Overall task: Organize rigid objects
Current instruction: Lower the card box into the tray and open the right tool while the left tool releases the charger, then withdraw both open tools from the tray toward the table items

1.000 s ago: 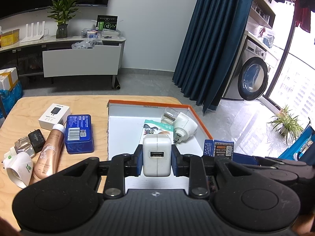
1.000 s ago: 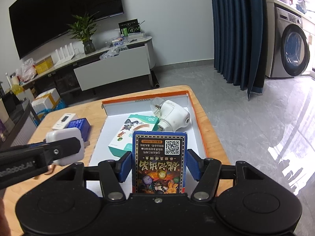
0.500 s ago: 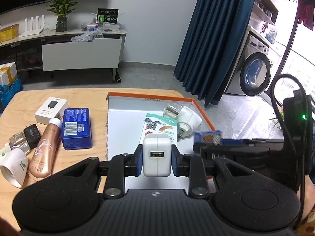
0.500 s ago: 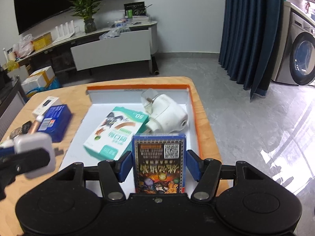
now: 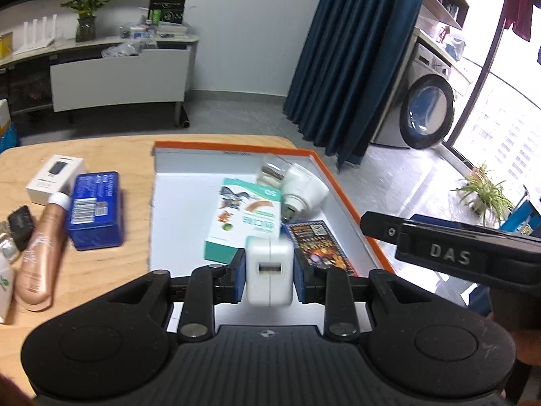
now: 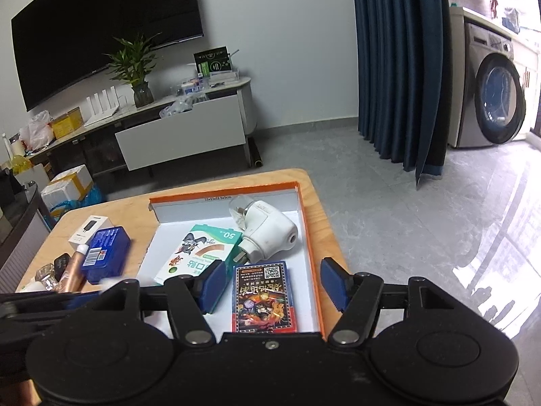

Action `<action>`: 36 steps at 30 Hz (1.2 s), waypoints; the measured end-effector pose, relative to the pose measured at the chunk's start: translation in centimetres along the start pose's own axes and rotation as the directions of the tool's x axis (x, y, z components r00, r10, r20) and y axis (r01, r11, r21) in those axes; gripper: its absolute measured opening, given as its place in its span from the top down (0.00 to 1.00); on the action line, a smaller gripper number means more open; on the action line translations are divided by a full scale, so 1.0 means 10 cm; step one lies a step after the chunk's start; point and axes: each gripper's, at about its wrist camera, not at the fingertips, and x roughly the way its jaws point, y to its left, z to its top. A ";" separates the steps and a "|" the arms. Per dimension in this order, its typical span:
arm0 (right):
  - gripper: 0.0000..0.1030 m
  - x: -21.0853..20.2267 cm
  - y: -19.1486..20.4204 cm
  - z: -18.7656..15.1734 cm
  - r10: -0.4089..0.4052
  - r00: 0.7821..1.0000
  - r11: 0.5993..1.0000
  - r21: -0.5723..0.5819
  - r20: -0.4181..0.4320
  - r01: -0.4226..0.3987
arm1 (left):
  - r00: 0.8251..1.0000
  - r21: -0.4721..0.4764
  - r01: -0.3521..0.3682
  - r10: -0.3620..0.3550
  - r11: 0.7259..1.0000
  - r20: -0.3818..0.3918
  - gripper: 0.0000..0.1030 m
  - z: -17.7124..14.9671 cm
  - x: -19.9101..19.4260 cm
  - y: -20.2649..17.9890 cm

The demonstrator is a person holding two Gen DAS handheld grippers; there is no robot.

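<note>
Two hand-held grippers: your right hand-held gripper [image 6: 270,286] is spread open, card box [image 6: 263,299] lying inside the tray [image 5: 348,203]. Left hand-held gripper [image 5: 269,270] clamps the white charger [image 5: 269,272] over the tray; lower it in beside the card box.

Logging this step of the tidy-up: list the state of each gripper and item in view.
Left gripper: shut on white USB charger.
Right gripper: open.
Dark card pack: released, flat in orange-rimmed white tray.
Teal-white box: flat in tray.
White plug device: on its side in tray.
Blue tin: closed, on table.
</note>
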 end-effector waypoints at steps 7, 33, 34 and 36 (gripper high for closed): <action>0.26 -0.17 0.03 -0.01 -0.002 1.000 1.000 0.011 0.024 0.002 | 1.000 -0.012 -0.004 0.004 1.000 0.010 0.54 0.02 -0.12 0.01; 0.22 -0.41 0.98 -0.21 0.172 0.985 0.982 -0.075 -0.033 -0.174 | 0.964 -0.103 -0.262 0.265 0.960 0.019 0.20 -0.10 -1.00 0.68; 0.22 -0.41 1.01 -0.21 0.174 0.984 0.981 -0.081 -0.035 -0.177 | 0.963 -0.106 -0.266 0.270 0.958 0.018 0.20 -0.12 -1.02 0.70; 0.22 -0.40 1.07 -0.22 0.181 0.983 0.979 -0.089 -0.039 -0.184 | 0.960 -0.112 -0.276 0.280 0.955 0.016 0.19 -0.13 -1.05 0.75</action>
